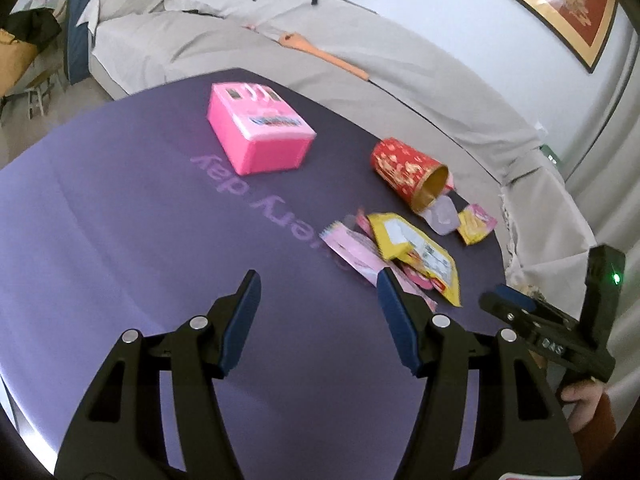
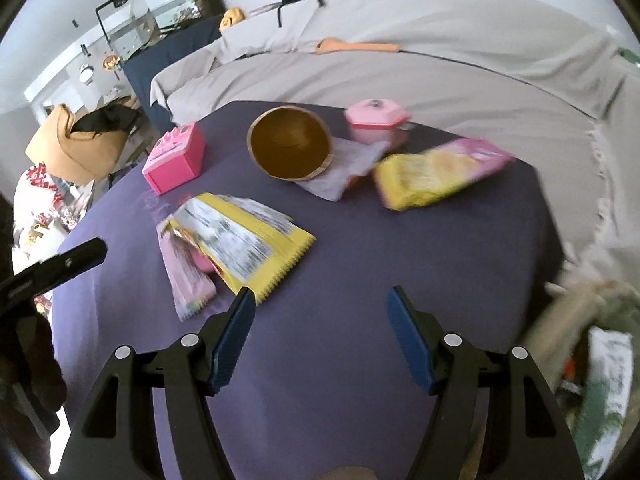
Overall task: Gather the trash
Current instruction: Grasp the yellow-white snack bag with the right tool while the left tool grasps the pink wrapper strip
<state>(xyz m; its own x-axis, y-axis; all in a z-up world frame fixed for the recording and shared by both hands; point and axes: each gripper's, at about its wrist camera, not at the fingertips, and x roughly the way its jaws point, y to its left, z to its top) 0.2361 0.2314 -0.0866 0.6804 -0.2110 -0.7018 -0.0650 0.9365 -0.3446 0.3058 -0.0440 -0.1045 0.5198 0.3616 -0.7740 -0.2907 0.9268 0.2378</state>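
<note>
The left gripper [image 1: 318, 286] is held wide open above the purple tablecloth [image 1: 120, 220], and nothing is between its blue pads. The right gripper [image 2: 320, 300] is also spread wide and empty, low over the near part of the same cloth. The trash is gathered on the right side of the table: a yellow wrapper [image 2: 244, 236] is laid over a pink wrapper [image 2: 188, 280], just beyond the left finger of the right gripper. Further away a red and gold paper cup [image 1: 408, 174] is lying on its side with the open mouth turned to the near edge, and a pale purple sheet [image 2: 340, 168] is partly under it. A yellow and pink snack bag [image 2: 436, 172] is seen to the right of the cup. A pink box [image 1: 256, 132] is standing at the far left, well apart from the wrappers, and a small pink lidded container [image 2: 376, 120] is placed at the far edge. A sofa with a grey cover [image 1: 360, 60] is behind the table.
</note>
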